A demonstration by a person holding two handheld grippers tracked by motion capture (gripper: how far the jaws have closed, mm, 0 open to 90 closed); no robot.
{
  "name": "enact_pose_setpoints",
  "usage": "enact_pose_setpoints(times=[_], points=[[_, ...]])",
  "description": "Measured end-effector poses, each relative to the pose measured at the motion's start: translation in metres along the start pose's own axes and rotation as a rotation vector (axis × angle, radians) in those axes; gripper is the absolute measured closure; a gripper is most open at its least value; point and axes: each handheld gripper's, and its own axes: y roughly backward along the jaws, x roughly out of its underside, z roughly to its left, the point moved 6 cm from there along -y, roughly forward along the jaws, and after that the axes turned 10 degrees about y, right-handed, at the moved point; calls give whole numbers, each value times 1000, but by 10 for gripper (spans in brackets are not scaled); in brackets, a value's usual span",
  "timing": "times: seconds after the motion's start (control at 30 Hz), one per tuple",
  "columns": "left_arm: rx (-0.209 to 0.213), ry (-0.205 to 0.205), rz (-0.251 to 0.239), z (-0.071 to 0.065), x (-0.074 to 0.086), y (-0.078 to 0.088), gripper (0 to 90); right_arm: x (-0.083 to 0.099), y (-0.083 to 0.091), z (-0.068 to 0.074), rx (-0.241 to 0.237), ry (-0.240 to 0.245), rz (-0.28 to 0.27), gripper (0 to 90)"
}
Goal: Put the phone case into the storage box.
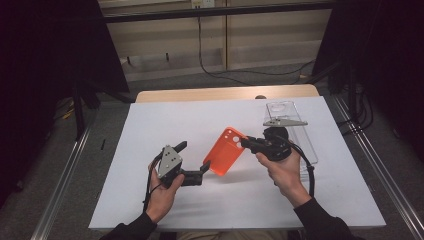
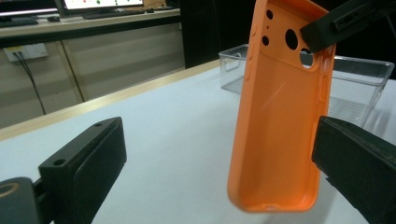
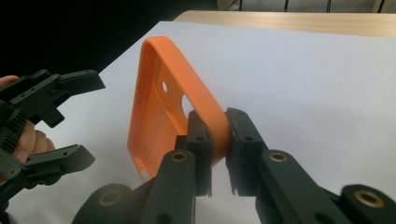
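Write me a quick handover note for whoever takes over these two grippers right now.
Right gripper: shut on the top edge of the orange phone case, holding it tilted above the white table.
Left gripper: open, jaws standing either side of the case's lower end; one jaw looks close to the case's edge, no grip yet.
Clear plastic bin: on the table's far right, behind the right hand; nothing visible inside.
Done: case lifted off the table.
Left: probably close the left gripper on the case for a handover or two-handed hold; where the case goes is not clear.

The phone case [image 1: 226,151] stands between both grippers, the clear box [image 1: 300,131] behind.
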Motion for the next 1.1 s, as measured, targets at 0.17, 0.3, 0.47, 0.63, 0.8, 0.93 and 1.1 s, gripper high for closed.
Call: enact_pose_setpoints(times=[0.17,0.3,0.47,0.63,0.8,0.93,1.1], points=[[-14,22,-28,6,0,11,25,-1,2,-4,8,7,-15,802],[-39,41,-29,15,5,19,25,0,2,-7,17,16,-9,802],[-57,36,-10,23,9,24,31,-1,3,-10,25,25,-9,802],[-79,36,-16,30,12,31,24,-3,7,-17,39,38,-15,802],[-91,39,-21,34,13,37,15,-3,11,-24,48,32,-24,802],[-86,41,-29,36,14,42,13,-4,14,-26,54,42,-30,802],[-132,58,-67,44,12,53,14,-9,22,-33,67,33,-44,801]])
